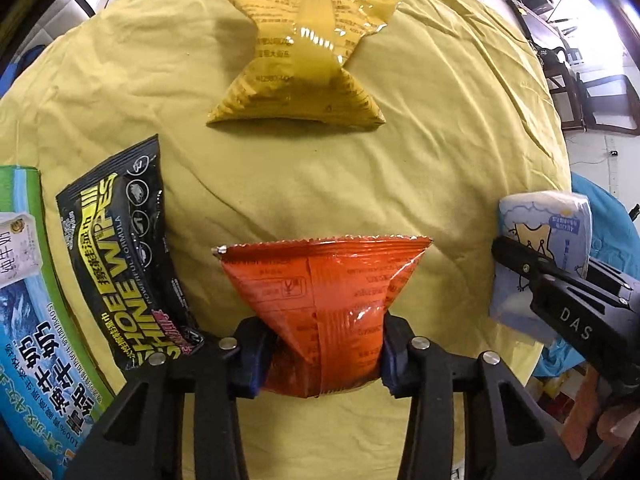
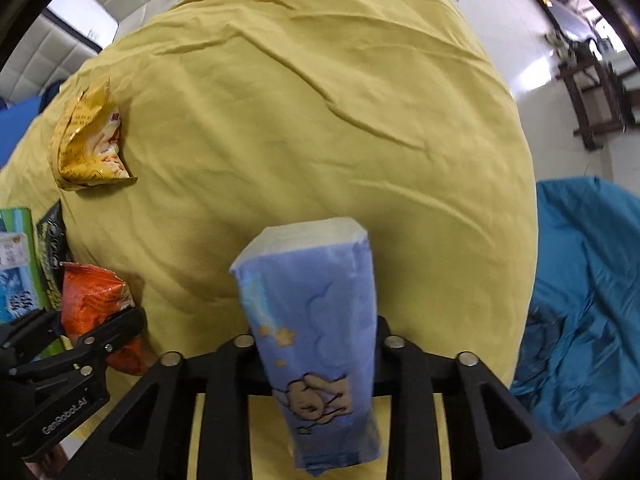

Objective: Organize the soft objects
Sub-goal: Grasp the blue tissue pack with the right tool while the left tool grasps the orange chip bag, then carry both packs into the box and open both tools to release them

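orange snack bag [image 1: 320, 304] pinched in left gripper [image 1: 324, 354], tissue pack [image 2: 316, 336] clamped in right gripper [image 2: 316, 354]; yellow bag [image 1: 298, 60] and wipes [image 1: 120, 248] left unsorted.

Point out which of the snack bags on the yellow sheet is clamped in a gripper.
The orange snack bag, pinched at its waist by the left gripper. The yellow snack bag lies free farther away, nothing touching it.
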`<state>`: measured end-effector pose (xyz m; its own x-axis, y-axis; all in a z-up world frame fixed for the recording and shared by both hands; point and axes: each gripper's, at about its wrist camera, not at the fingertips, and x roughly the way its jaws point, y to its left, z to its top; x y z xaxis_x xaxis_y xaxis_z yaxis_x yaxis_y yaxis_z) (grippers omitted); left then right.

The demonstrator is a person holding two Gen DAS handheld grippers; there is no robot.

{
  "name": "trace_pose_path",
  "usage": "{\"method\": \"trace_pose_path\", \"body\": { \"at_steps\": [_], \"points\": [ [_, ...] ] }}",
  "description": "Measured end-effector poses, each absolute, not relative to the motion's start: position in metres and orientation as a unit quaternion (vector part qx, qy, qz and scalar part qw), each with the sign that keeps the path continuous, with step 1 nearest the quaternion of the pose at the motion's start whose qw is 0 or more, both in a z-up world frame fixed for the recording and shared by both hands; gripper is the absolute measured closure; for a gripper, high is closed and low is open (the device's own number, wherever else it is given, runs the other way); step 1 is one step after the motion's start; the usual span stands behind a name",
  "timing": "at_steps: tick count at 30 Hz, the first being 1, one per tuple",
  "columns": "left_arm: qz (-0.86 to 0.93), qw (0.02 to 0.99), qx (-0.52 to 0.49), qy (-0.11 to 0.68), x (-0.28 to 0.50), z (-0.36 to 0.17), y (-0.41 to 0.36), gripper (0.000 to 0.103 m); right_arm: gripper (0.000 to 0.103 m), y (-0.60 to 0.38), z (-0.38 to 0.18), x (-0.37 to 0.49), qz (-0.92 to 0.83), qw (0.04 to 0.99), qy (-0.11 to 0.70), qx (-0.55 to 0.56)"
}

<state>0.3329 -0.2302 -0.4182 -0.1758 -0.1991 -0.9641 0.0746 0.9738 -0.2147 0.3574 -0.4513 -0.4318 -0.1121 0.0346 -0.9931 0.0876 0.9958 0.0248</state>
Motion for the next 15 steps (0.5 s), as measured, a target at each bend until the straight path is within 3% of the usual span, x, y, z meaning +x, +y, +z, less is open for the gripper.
{"method": "trace_pose_path", "body": {
  "at_steps": [7,15],
  "points": [
    [-0.115,0.665,-0.032,0.737,0.327,-0.385,-0.237,0.066,0.077,-0.474,-0.416,0.329,-0.024,0.672,0.734,0.092],
    [-0.129,0.708,-0.027,0.694,0.306,-0.315,-0.209,0.067,0.079,-0.457,-0.359,0.299,-0.009,0.698,0.705,0.129]
  ]
}}
